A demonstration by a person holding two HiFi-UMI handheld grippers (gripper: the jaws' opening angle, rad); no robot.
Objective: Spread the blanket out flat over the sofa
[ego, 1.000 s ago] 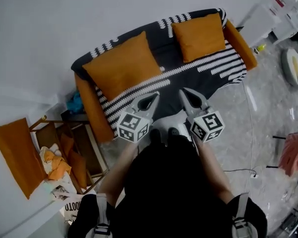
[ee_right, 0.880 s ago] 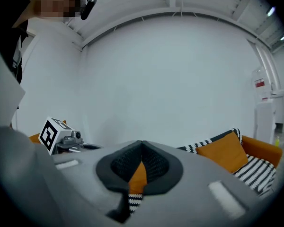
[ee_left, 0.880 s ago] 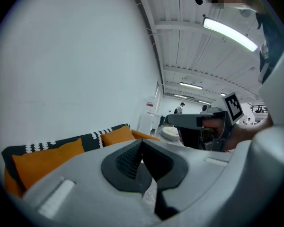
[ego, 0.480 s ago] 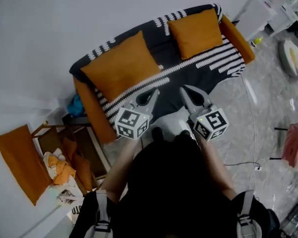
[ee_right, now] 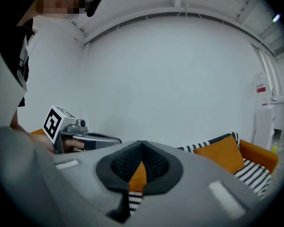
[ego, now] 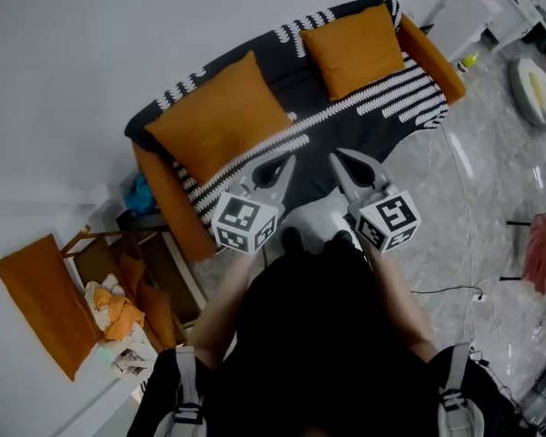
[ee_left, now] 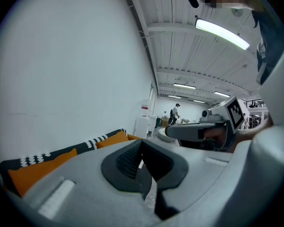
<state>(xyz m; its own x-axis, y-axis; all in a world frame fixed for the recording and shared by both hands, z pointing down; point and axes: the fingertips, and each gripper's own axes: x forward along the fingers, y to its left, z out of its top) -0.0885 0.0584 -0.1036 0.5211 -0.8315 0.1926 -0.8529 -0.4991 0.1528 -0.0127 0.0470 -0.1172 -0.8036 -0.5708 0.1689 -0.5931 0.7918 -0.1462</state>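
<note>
Blanket (ego: 346,121): dark knit with white striped bands, draped over the seat and backrest of the orange sofa (ego: 168,203), its front edge hanging down ahead of my grippers.
Cushions: two orange cushions (ego: 220,116) sit on top of it, one at each end, pinning the cloth beneath them.
Left gripper (ego: 287,162): clenched on nothing, pads pressed together, held level in front of me, short of the sofa.
Right gripper (ego: 337,157): also closed and empty, just beside the left one. The orange and stripes seen through its jaw gap are the sofa beyond, not a grip.
Progress: I judge the spread mostly done, since the cloth covers the sofa from arm to arm.
Poor view: the lens bends the front hem, so I cannot tell whether it reaches the floor (ego: 491,208) or lies even.
Handling: soft, limp and fairly light, I expect. It will sag and bunch rather than slide as a sheet, and the open knit could snag on a pad.
Where to hold: the front hem near its two corners, one gripper each, pinching a fold of cloth and pulling outward and gently toward me so the cushions do not drag.
</note>
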